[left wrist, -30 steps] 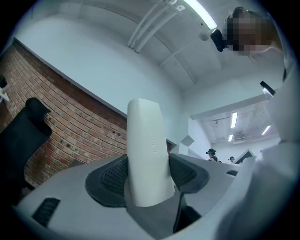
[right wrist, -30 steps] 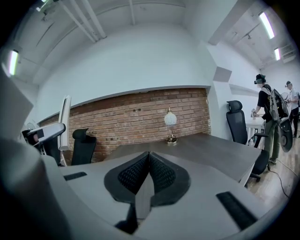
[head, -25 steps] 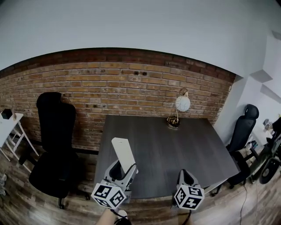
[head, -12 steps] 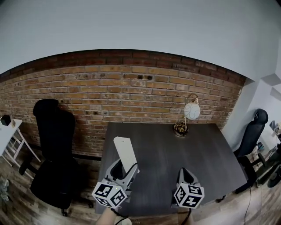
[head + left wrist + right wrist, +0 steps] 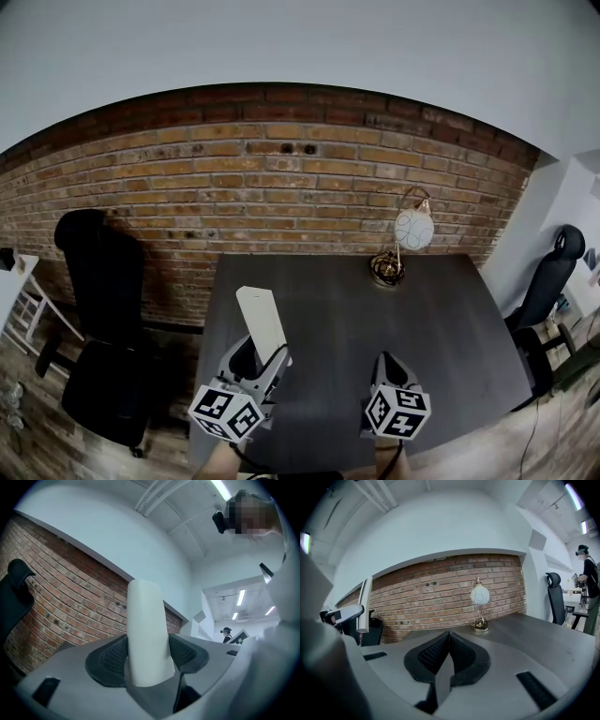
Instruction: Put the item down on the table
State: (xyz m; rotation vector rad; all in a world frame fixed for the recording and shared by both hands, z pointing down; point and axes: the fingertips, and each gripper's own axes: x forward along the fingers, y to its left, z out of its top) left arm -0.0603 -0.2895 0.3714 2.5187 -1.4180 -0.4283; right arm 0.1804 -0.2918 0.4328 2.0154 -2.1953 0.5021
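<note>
One item still in left tool

Your left tool clamps a flat, smooth white slab with rounded top, standing nearly upright over the dark bench.

this looked like an office or studio workroom. a long exposed red-brown brick wall ran behind a dark grey square counter, with plain white plaster above the brick. a black high-backed office chair stood off the counter's left side, and a second black office chair stood to the right by a white wall. a small lamp with a white globe shade and brass-coloured base sat at the counter's far edge. the wood-plank floor was bare. white ceiling strip lights shone farther off, where a person stood by another desk.
</note>
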